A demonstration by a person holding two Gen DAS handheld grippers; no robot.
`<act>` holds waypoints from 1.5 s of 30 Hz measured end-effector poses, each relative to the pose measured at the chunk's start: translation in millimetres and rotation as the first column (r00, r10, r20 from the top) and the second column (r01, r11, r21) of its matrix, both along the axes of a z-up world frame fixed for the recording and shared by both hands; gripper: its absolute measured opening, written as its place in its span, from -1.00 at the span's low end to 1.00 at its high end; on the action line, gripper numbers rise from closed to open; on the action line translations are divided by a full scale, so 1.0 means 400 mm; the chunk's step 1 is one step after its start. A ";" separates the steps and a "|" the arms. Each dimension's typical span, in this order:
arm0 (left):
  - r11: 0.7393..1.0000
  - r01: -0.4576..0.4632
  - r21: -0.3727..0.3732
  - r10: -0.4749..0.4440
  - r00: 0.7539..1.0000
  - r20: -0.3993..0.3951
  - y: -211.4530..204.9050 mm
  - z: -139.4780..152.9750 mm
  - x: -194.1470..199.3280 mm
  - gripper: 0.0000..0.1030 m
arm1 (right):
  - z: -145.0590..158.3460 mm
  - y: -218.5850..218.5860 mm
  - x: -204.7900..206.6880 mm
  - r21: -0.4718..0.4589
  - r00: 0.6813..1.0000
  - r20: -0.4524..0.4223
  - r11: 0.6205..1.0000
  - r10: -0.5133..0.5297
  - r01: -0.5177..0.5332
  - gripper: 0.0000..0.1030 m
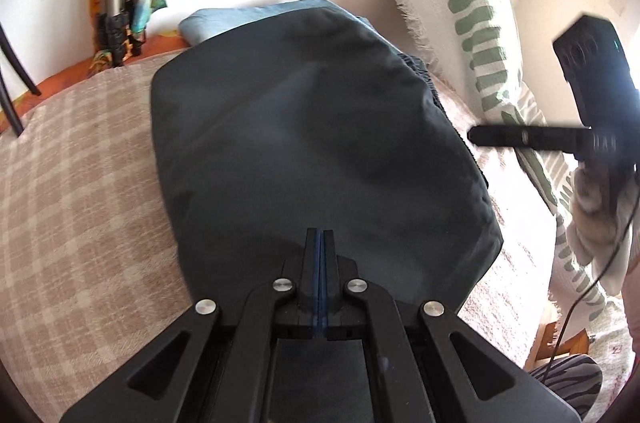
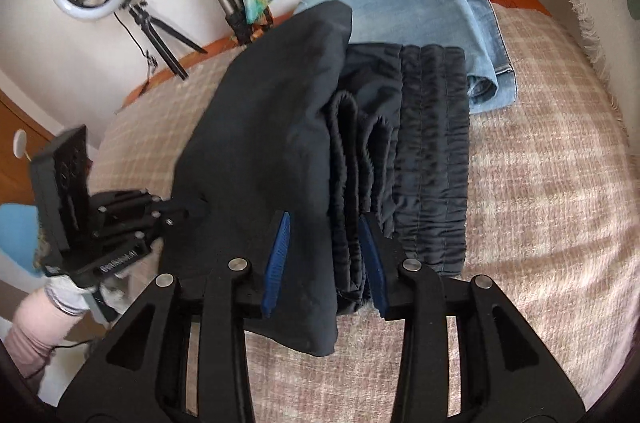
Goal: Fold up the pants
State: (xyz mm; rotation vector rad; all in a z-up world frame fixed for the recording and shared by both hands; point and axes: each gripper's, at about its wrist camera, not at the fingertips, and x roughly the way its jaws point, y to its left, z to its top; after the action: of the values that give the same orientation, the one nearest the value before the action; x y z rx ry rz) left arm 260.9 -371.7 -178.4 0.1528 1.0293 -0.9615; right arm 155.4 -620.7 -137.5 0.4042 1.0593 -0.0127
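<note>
Both hand-held grippers are seen over the dark pants (image 2: 280, 143), which lie folded on the bed (image 2: 552, 183). On the right hand-held gripper (image 2: 326, 223) the blue pads are apart, with folded edges of the pants between them but not squeezed. The left hand-held gripper (image 1: 320, 237) is shut tight, with nothing held, just above the near end of the pants. The long side of the pants runs away from both, toward the blue jeans (image 2: 432, 11) (already folded). The ruffled waistband (image 2: 436, 151) is shown only by the right view. In the left view, one smooth dark top is seen.
</note>
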 end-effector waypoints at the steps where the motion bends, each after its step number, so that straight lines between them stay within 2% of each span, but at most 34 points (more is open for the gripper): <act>1: 1.000 -0.007 0.011 0.007 1.000 0.001 0.006 0.003 -0.006 -1.00 | -0.010 0.017 0.007 -0.062 1.000 -0.018 0.998 0.011 -0.012 -0.41; 2: 1.000 -0.012 0.017 0.012 1.000 -0.001 0.017 0.004 -0.006 -1.00 | -0.018 0.031 0.013 -0.114 0.999 -0.033 0.993 0.016 -0.020 -0.80; 3: 1.000 -0.018 0.018 0.018 1.000 -0.003 0.027 0.007 -0.005 -1.00 | -0.026 0.035 0.016 -0.132 0.999 -0.044 0.991 0.016 -0.021 -0.81; 5: 0.999 -0.035 0.026 0.036 0.999 -0.013 0.039 0.010 -0.009 -1.00 | -0.024 0.018 0.011 -0.088 0.999 -0.031 0.996 -0.004 0.001 -0.87; 10: 0.995 -0.081 0.056 0.083 0.996 -0.019 0.075 -0.001 0.007 -1.00 | -0.015 -0.041 -0.047 -0.047 0.997 -0.010 0.996 -0.077 0.076 -0.89; 15: 0.989 -0.138 0.044 0.141 0.987 -0.082 0.102 -0.015 0.055 -1.00 | -0.034 -0.053 -0.073 -0.017 0.996 -0.024 0.996 -0.088 0.088 -0.86; 16: 0.990 -0.138 0.041 0.141 0.986 -0.094 0.102 -0.018 0.059 -1.00 | -0.030 -0.055 -0.071 -0.019 0.996 -0.024 0.996 -0.091 0.090 -0.81; 18: 0.989 -0.141 0.044 0.146 0.980 -0.132 0.094 -0.030 0.074 -1.00 | -0.016 -0.065 -0.067 -0.023 0.994 -0.018 0.994 -0.107 0.107 -0.55; 20: 0.986 -0.159 0.039 0.164 0.970 -0.179 0.093 -0.041 0.097 -1.00 | 0.004 -0.072 -0.050 -0.049 0.993 -0.002 0.991 -0.121 0.121 0.01; 21: 0.984 -0.174 0.023 0.175 0.963 -0.204 0.096 -0.043 0.110 -1.00 | 0.017 -0.075 -0.043 -0.069 0.992 0.012 0.990 -0.124 0.125 0.15; 22: 0.983 -0.182 0.010 0.180 0.959 -0.218 0.100 -0.043 0.117 -1.00 | 0.025 -0.079 -0.037 -0.081 0.992 0.023 0.989 -0.121 0.122 0.42; 23: 0.981 -0.195 -0.009 0.187 0.954 -0.236 0.104 -0.043 0.130 -1.00 | 0.029 -0.082 -0.026 -0.088 0.993 0.027 0.990 -0.111 0.113 0.56; 29: 0.975 -0.223 -0.017 0.206 0.923 -0.325 0.091 -0.068 0.184 -1.00 | -0.005 -0.103 0.064 -0.135 0.994 -0.021 0.985 -0.111 0.107 0.59; 30: 0.976 -0.219 -0.015 0.203 0.924 -0.323 0.086 -0.071 0.188 -1.00 | -0.019 -0.104 0.081 -0.151 0.994 -0.034 0.983 -0.107 0.101 0.60; 33: 0.980 -0.200 0.005 0.192 0.931 -0.309 0.071 -0.088 0.191 -1.00 | -0.054 -0.111 0.109 -0.193 0.993 -0.067 0.978 -0.094 0.079 0.83; 34: 0.982 -0.189 -0.011 0.177 0.939 -0.295 0.068 -0.091 0.187 -1.00 | -0.063 -0.116 0.113 -0.199 0.993 -0.070 0.977 -0.094 0.078 0.95; 36: 0.985 -0.172 -0.026 0.160 0.954 -0.255 0.066 -0.089 0.179 -1.00 | -0.078 -0.129 0.118 -0.199 0.993 -0.070 0.977 -0.095 0.079 1.00; 38: 0.985 -0.167 -0.033 0.153 0.953 -0.262 0.065 -0.088 0.182 -1.00 | -0.096 -0.143 0.122 -0.164 0.992 -0.085 0.983 -0.094 0.079 1.00; 43: 0.976 -0.203 -0.079 0.161 0.915 -0.369 0.106 -0.095 0.214 -1.00 | -0.140 -0.173 0.128 -0.027 0.991 -0.104 0.996 -0.087 0.085 1.00; 45: 0.969 -0.213 -0.128 0.147 0.906 -0.397 0.123 -0.091 0.221 -1.00 | -0.162 -0.180 0.134 0.049 0.993 -0.105 0.997 -0.058 0.064 1.00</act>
State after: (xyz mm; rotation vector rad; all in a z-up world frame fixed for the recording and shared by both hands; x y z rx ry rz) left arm 349.3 -322.5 -215.0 -0.2826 1.2910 -0.9223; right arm 209.0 -692.7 -202.3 0.4879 1.1513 -0.0610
